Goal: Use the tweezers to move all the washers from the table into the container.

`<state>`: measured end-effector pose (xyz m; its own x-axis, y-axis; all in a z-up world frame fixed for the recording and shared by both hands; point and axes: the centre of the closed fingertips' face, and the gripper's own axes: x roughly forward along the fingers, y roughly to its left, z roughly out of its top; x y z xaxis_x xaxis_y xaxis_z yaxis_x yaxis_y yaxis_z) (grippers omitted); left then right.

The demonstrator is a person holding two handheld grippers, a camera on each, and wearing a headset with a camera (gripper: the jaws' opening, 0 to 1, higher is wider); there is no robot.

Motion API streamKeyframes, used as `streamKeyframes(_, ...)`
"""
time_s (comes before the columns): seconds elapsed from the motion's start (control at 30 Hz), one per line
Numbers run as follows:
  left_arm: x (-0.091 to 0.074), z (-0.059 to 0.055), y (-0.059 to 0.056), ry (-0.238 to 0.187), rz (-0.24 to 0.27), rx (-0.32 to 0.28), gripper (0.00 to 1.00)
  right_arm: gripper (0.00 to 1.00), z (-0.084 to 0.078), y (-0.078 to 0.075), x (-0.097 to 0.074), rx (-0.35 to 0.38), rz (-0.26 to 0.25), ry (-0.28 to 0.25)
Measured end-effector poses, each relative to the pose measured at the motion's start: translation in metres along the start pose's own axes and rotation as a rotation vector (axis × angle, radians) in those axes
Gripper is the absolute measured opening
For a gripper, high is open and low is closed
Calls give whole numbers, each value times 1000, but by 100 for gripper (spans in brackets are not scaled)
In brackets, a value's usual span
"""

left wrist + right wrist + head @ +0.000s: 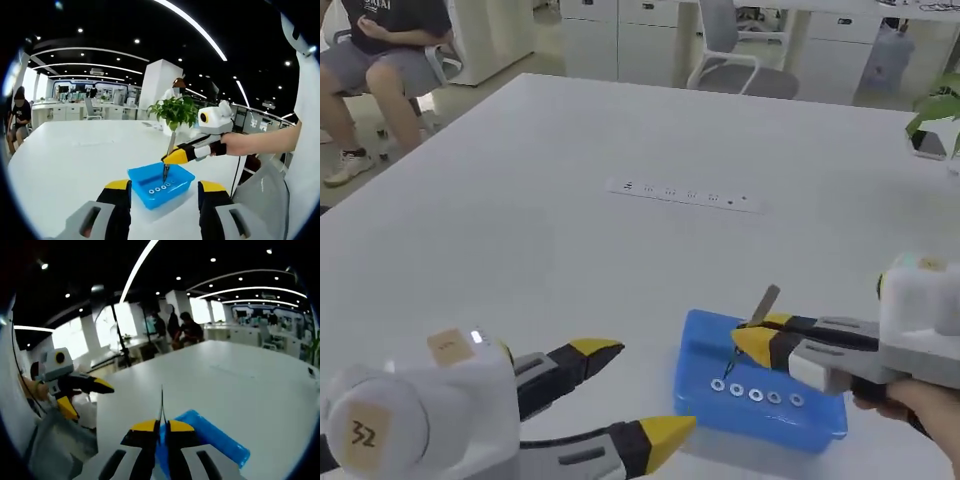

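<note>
**Q:** Right gripper [745, 335] status?
**A:** I had it pinching the tweezers [763, 303], tips in the container [700, 335] below it, by a row of washers [756, 394].
**Q:** Left gripper [645, 387]?
**A:** Jaws spread, container just ahead of it.

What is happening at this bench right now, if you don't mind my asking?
A person is working with a handheld gripper in each hand. The right gripper is shut on the tweezers, whose tips point down into the blue container on the white table. A row of washers lies inside it. The left gripper hangs open beside the container, holding nothing.
</note>
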<state>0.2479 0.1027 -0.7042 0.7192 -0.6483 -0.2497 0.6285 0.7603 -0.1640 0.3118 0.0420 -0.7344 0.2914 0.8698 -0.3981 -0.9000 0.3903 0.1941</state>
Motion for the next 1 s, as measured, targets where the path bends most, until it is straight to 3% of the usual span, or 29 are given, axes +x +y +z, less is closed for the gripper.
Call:
streamKeyframes(0.13, -2, 8, 1, 40, -42, 90, 47, 4, -7, 17, -9, -21, 40, 23)
streamKeyframes(0.2, -2, 11, -3, 58, -70, 100, 40, 4, -11, 28, -13, -21, 77, 33)
streamKeyframes(0.33, 2, 10, -11, 87, -99, 136, 32, 4, -35, 51, -17, -105, 153, 135)
streamKeyframes(0.53, 11, -2, -36, 146, -201, 174, 25, 4, -71, 77, -21, -282, 241, 298)
streamKeyframes(0.6, 14, -9, -45, 179, -245, 210, 22, 4, -78, 86, -21, -324, 270, 324)
streamKeyframes(0.67, 16, -15, -56, 203, -288, 232, 20, 4, -82, 88, -22, -371, 284, 347)
streamKeyframes(0.87, 17, -30, -80, 284, -417, 293, 19, 4, -89, 90, -23, -415, 283, 384)
streamKeyframes(1.0, 19, -35, -88, 307, -450, 327, 15, 4, -95, 88, -25, -498, 280, 437)
